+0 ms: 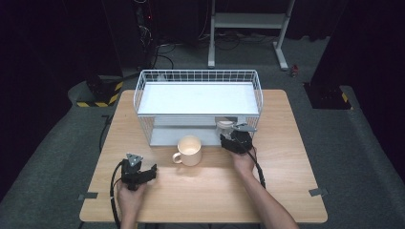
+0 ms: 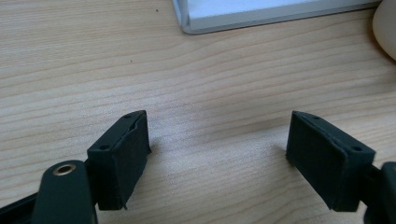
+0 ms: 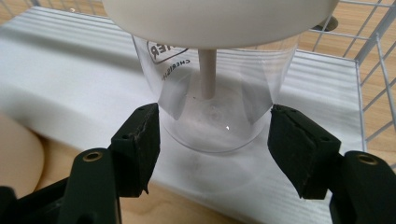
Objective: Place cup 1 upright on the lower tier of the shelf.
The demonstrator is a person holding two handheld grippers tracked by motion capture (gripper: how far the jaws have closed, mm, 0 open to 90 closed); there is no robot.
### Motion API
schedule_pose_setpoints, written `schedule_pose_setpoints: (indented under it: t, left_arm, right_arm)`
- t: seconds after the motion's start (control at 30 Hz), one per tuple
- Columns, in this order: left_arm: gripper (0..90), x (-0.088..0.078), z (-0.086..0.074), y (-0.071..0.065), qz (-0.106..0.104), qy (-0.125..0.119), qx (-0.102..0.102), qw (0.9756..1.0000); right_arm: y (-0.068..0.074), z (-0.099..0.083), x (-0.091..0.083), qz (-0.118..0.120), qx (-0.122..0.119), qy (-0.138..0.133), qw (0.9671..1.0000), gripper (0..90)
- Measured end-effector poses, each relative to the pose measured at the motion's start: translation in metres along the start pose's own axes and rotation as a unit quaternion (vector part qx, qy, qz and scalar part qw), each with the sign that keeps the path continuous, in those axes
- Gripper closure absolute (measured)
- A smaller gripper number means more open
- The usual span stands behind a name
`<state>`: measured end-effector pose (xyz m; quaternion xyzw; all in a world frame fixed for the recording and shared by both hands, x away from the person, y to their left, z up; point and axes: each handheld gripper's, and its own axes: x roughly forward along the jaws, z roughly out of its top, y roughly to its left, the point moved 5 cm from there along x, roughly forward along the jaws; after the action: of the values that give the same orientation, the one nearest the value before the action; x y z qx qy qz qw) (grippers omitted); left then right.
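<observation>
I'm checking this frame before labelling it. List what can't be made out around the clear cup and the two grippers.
- Clear cup: top hidden by its white lid in the right gripper view; printed lettering cut off.
- Right gripper: whether its pads touch the cup is unclear.
- Mug: cut off at the edges of both gripper views.
- Left gripper: body out of frame.

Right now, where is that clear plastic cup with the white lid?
In the high view the clear cup stands on the wire rack's lower shelf, right end, between the right hand-held gripper's jaws, behind the cream mug.
</observation>
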<state>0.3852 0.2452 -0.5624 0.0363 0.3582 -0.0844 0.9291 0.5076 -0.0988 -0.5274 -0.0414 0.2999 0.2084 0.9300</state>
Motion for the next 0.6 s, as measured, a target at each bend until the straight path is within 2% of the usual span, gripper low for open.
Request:
schedule_pose_setpoints:
  t: [0.17, 0.37, 0.6]
  left_arm:
    - [21.5, 0.0, 0.0, 0.0, 0.0, 0.001, 0.001, 1.0]
    - [21.5, 0.0, 0.0, 0.0, 0.0, 0.0, 0.0, 1.0]
    - [21.5, 0.0, 0.0, -0.001, -0.002, 0.0, 0.002, 1.0]
  right_arm:
    - [-0.002, 0.006, 0.005, -0.015, 0.002, -0.004, 0.9999, 39.4]
    - [-0.005, 0.002, 0.011, -0.019, 0.007, 0.007, 0.9998, 42.9]
    - [-0.009, 0.003, 0.014, -0.029, 0.009, 0.005, 0.9995, 49.9]
